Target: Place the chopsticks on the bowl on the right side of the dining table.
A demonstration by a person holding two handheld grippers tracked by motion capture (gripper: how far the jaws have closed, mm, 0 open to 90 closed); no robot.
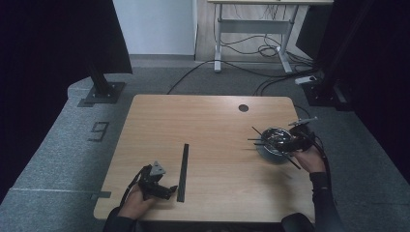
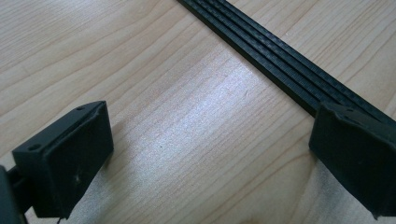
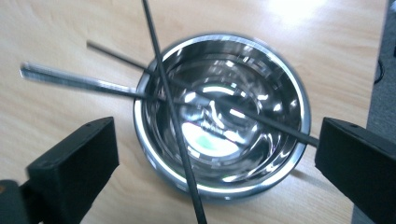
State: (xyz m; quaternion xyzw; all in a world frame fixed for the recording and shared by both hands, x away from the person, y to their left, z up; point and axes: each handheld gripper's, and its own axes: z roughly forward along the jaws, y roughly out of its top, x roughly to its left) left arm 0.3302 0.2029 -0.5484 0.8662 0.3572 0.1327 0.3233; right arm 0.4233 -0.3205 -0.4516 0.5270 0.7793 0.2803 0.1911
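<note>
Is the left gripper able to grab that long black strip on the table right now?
Probably yes. The left gripper rests beside the long black strip with its jaws open, and one fingertip already sits at the strip's edge. Only bare table lies between them.

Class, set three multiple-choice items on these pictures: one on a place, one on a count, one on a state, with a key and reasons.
1. Where does the steel bowl stand on the table?
A. near the right edge
B. at the left front corner
C. in the middle

2. How many thin rods lie across the bowl?
A. one
B. three
C. six

3. How does the right gripper stand?
A. shut on a rod
B. shut on the bowl's rim
C. open above the bowl

Key: 1 A, the high view shows it at the right edge by the right hand; 2 B, the right gripper view shows three rods crossing; 3 C, its jaws stand wide apart with nothing pressed.
</note>
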